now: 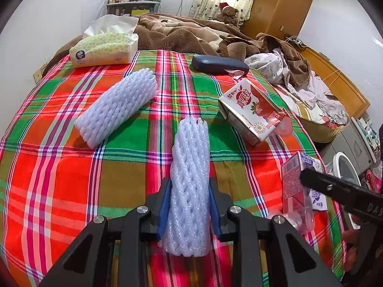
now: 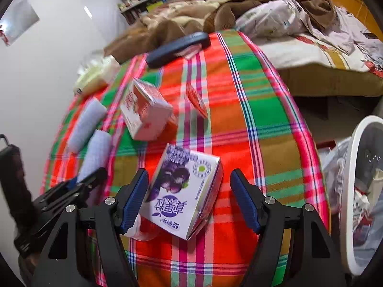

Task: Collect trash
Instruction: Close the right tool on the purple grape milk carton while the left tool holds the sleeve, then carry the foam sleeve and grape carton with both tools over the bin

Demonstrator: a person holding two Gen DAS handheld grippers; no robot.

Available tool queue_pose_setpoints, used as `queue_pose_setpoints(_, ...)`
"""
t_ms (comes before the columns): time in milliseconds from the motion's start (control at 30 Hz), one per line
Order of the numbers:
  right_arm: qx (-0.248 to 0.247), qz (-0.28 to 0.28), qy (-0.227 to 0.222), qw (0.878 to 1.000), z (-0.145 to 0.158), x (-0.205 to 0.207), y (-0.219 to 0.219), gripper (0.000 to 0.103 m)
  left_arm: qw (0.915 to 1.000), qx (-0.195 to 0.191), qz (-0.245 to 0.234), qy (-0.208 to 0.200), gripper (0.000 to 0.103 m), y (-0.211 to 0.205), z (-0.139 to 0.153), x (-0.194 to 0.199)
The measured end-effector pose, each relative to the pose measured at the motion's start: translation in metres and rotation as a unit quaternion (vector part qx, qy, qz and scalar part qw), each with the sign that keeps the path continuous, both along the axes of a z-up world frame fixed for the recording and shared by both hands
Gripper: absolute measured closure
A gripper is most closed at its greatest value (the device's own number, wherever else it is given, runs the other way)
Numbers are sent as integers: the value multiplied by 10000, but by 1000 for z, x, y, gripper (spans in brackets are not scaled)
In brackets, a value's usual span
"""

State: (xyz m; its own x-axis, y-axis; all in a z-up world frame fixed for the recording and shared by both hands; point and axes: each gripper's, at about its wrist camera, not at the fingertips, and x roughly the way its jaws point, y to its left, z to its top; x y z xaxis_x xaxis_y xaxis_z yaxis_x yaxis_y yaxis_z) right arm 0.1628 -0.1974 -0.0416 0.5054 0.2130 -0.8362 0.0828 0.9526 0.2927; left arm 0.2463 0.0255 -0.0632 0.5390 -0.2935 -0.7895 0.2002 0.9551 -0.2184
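Low in the left-wrist frame, a white foam-net sleeve (image 1: 190, 184) was clamped by the left gripper (image 1: 189, 206). At lower centre of the right-wrist frame, a purple-printed drink carton (image 2: 184, 191) was straddled, ungripped, by the right gripper (image 2: 189, 201); slippage could be caused by foam compression.

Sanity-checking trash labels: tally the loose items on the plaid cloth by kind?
Foam net sleeves: 2, one in the left tongs, one lying free
Drink cartons: 2, red, purple
Tissue packs: 1
Dark cases: 1
Total: 6
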Motion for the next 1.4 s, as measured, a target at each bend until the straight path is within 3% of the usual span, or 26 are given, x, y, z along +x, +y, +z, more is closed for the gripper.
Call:
queue_pose_setpoints(200, -98, 9, 219, 9997, -13, 5, 13, 31, 9999, -97, 7, 34, 73, 2, 0, 3)
queue_pose_setpoints(400, -505, 53, 40, 9987, -10, -2, 14, 32, 10000, 51, -41, -1, 73, -2, -1, 3)
queue_pose_setpoints(433, -585, 64, 6, 9983, -9, -4, 14, 39, 10000, 53, -59, -3, 73, -3, -1, 2)
queue_pose_setpoints(467, -616, 66, -36, 9981, -8, -6, 12, 38, 10000, 45, -81, -2, 73, -4, -1, 1)
queue_pose_setpoints(700, -550, 112, -286, 9980, -4, -12, 7, 39, 10000, -6, -34, -18, 73, -4, 3, -6)
queue_pose_setpoints(1000, -696, 60, -702, 9951, 16, -26, -2, 39, 9993, -7, -243, -293, 73, -20, 31, -31)
queue_pose_setpoints(1400, -770, -325, -1105, 9904, 42, -70, -52, 39, 9927, -25, -881, -819, 73, -94, 77, -86)
